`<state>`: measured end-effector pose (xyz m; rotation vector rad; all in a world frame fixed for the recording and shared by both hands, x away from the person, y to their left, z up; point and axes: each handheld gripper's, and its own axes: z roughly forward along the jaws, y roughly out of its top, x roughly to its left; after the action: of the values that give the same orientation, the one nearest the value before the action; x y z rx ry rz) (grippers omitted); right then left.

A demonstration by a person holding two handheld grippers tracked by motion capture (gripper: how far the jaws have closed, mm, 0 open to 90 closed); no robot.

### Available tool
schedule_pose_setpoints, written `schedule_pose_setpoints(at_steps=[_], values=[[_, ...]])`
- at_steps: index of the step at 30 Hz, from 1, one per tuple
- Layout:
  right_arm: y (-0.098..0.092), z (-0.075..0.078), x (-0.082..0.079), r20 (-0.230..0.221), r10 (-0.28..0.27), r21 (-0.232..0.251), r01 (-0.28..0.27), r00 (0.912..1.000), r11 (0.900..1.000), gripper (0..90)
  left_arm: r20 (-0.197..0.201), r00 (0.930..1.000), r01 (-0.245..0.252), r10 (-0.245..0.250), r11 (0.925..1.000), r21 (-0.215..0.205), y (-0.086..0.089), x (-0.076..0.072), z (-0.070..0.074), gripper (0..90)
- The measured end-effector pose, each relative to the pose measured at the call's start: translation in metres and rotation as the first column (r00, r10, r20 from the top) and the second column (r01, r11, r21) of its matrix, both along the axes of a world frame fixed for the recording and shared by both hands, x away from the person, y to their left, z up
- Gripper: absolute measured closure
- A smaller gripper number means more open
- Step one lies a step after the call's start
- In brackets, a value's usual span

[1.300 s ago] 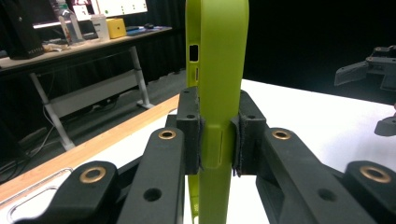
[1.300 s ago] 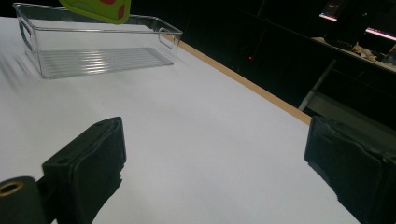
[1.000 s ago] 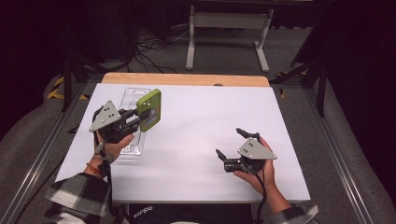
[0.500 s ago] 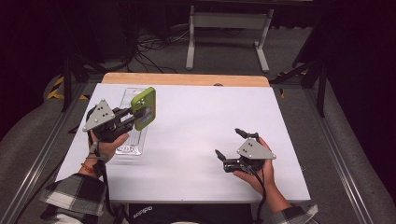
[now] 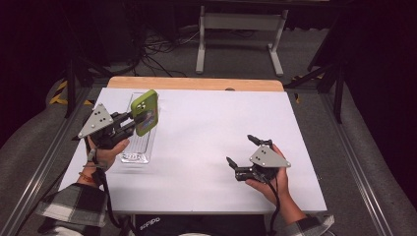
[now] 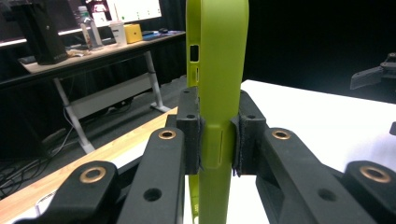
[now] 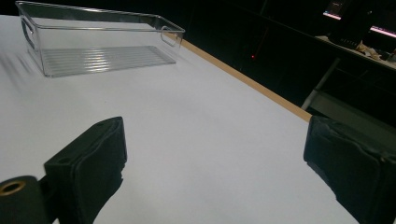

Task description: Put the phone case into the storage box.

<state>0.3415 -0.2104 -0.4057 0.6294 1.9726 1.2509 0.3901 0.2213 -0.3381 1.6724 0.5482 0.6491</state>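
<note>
While the left tool (image 5: 134,121) clamps the green phone case (image 5: 146,112), its lower end is cut off.

A white rectangular table top (image 5: 206,142) with a wooden far edge is seen. Beyond that table, a white metal frame stand (image 5: 238,29) is set on the grey floor, and black cables (image 5: 147,54) are strewn left of the stand. Far behind the table, a long desk (image 6: 84,53) is loaded with bottles and a yellow box (image 6: 132,32).
</note>
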Motion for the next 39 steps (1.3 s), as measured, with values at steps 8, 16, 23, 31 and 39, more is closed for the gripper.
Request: schedule_pose_setpoints(at_steps=[8, 16, 23, 31, 39], values=[[0.000, 0.000, -0.001, 0.005, -0.001, 0.004, 0.001, 1.0000, 1.000, 7.9, -0.004, 1.0000, 0.005, -0.005, 1.0000, 0.002, 0.008, 0.001, 0.001, 77.4], [0.000, 0.000, 0.000, 0.005, -0.015, 0.005, 0.014, 0.9999, 1.000, 8.2, -0.013, 0.9999, -0.001, 0.001, 0.9999, 0.011, 0.013, 0.001, 0.002, 77.4], [0.000, 0.002, -0.003, 0.022, -0.015, 0.021, 0.015, 0.9996, 1.000, 10.7, -0.018, 0.9998, -0.010, 0.010, 0.9999, 0.008, 0.019, -0.001, 0.003, 77.4], [-0.001, 0.003, -0.002, 0.013, -0.016, 0.044, 0.015, 0.9998, 0.999, 10.5, -0.029, 0.9993, -0.021, 0.022, 0.9996, 0.016, 0.024, 0.002, 0.001, 77.4], [-0.001, 0.003, -0.001, 0.002, -0.024, 0.044, 0.024, 0.9997, 0.999, 10.6, -0.043, 0.9984, -0.035, 0.036, 0.9989, 0.032, 0.027, 0.005, -0.001, 77.4]])
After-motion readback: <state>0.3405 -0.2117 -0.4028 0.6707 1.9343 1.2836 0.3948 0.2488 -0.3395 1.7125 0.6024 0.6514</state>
